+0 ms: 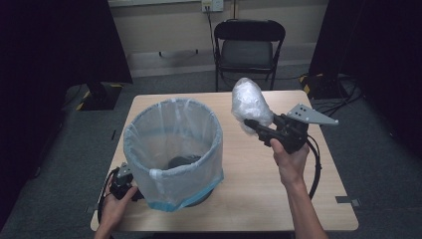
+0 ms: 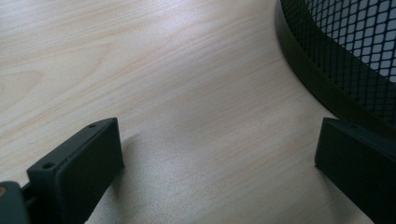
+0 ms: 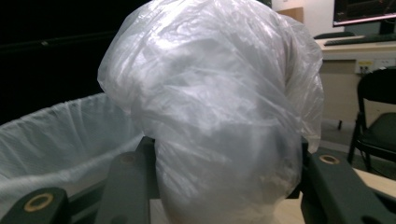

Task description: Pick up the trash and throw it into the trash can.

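Right gripper (image 1: 259,125): jaws clamped on a crumpled clear plastic bundle (image 1: 251,104), held above the table (image 1: 249,189), just right of the lined bin (image 1: 174,149).
Left gripper (image 1: 122,185): jaws spread wide, holding nothing, low on the table beside the bin's mesh base.
Bundle axis: long, upright, tilting away from the jaws.
Doing it well: I'd judge it needs carrying over the liner's rim, centred, before letting go; brace the bin.
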